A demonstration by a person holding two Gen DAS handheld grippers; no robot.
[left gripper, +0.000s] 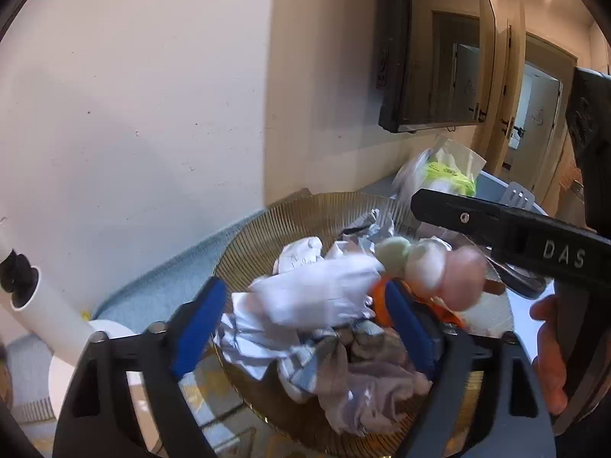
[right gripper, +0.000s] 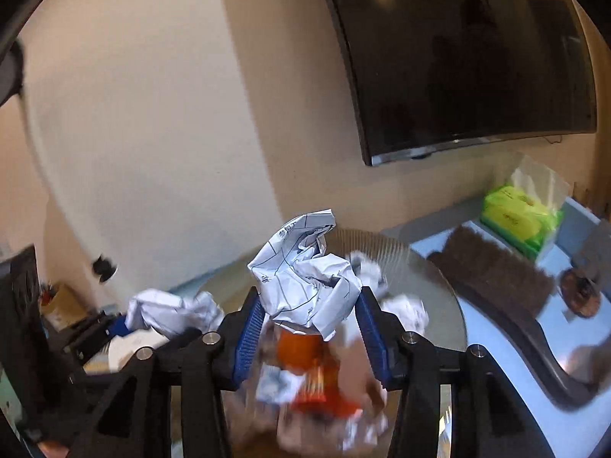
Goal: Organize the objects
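Observation:
My left gripper (left gripper: pixel 305 290) hangs open over a round golden wire basket (left gripper: pixel 267 210). A blurred ball of white paper (left gripper: pixel 317 297) lies between its blue pads, with a gap to the left pad. The basket holds crumpled paper, foil, an orange wrapper (left gripper: pixel 378 301) and grey cloth. A blurred skewer of green, white and pink balls (left gripper: pixel 431 267) shows over the basket. My right gripper (right gripper: pixel 310 297) is shut on a crumpled printed paper (right gripper: pixel 305 274) above the same basket (right gripper: pixel 382 240); from the left wrist view its black finger (left gripper: pixel 515 233) reaches in from the right.
A dark TV (right gripper: pixel 458 57) hangs on the cream wall. On the blue table (right gripper: pixel 508 343) to the right lie a brown brush (right gripper: pixel 492 271) and a green tissue pack (right gripper: pixel 515 217) in a clear bag. A white pole (left gripper: pixel 49 305) stands at left. A person's hand (left gripper: pixel 550 362) holds the right gripper.

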